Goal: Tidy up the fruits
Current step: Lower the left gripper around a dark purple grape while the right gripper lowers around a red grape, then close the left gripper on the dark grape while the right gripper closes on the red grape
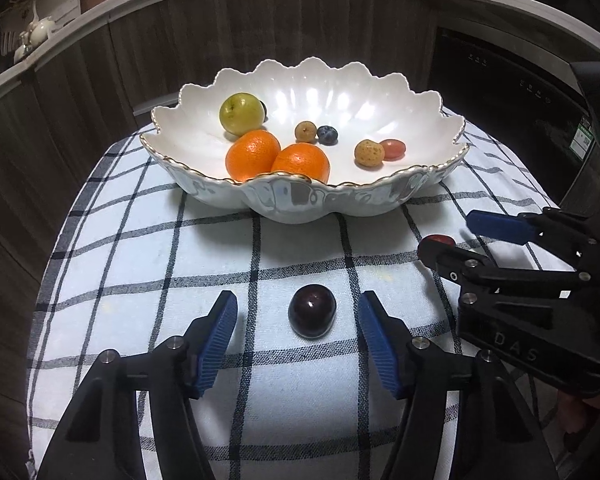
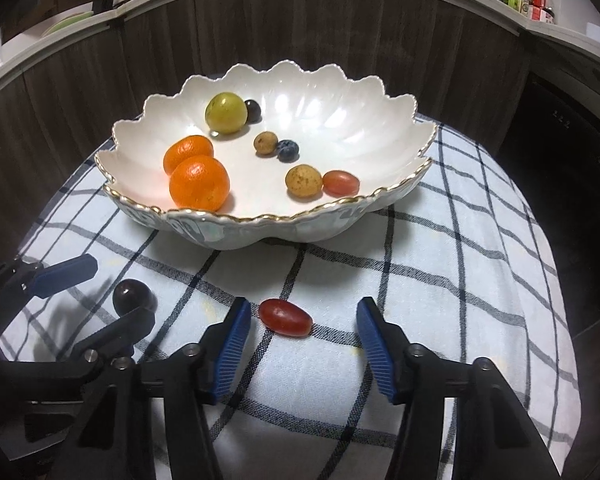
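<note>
Left gripper [image 1: 298, 334] spread around dark grape [image 1: 312, 311], right gripper [image 2: 304, 338] spread around red grape [image 2: 285, 317]

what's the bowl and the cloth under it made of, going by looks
Scalloped bowl: looks like glazed ceramic or porcelain, with glossy highlights, a pearly sheen and a gold-trimmed rim. Checked cloth: seems to be woven cotton or linen, matte, with visible weave in the dark stripes, and it drapes softly.

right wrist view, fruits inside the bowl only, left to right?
Front orange → green fruit → dark grape → small brown fruit → blueberry → speckled tan fruit → red grape. The rear orange overlaps the front one, so I left it out.
</note>
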The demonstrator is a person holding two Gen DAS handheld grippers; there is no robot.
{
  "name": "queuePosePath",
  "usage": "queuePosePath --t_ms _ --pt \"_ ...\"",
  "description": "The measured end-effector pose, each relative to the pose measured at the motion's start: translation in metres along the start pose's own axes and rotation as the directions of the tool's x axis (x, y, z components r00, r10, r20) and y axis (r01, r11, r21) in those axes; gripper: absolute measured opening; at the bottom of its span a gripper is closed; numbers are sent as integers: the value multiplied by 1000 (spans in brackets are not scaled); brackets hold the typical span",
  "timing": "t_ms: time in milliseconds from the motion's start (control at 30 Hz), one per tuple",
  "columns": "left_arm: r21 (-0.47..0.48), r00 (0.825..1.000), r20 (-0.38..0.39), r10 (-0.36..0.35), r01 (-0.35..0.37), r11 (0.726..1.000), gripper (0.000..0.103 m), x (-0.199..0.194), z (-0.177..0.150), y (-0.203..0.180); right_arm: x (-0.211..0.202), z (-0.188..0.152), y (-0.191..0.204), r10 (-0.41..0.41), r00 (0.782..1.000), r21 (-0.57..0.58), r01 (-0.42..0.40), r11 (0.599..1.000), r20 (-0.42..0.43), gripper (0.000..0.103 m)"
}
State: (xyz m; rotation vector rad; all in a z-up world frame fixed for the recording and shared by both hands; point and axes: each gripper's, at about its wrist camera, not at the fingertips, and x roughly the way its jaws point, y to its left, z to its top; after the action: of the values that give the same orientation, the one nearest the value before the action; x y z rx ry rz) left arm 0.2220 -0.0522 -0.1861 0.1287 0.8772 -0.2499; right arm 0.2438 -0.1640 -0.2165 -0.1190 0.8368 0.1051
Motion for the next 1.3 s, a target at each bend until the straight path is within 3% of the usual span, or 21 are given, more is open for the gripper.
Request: queuePosePath --t_ms 167,400,567,700,1300 --pt "-7 1000 0 6 -6 1000 51 3 -1 -1 5 -1 3 8 1000 -4 -8 1000 -12 45" --pt "-17 1000 -26 -4 3 1000 43 10 -2 0 9 -2 6 13 1000 -5 -13 1000 -17 44" --pt "-16 1000 -26 -13 13 1000 35 11 -2 -1 8 -2 9 32 999 -17 -32 999 -10 30" --pt "-11 999 -26 -26 26 1000 26 10 -1 -4 8 -2 11 39 999 -24 -39 999 -5 28" --pt "-25 1000 -5 -11 11 1000 26 -13 1 -4 -16 1 8 33 999 -12 -33 999 35 28"
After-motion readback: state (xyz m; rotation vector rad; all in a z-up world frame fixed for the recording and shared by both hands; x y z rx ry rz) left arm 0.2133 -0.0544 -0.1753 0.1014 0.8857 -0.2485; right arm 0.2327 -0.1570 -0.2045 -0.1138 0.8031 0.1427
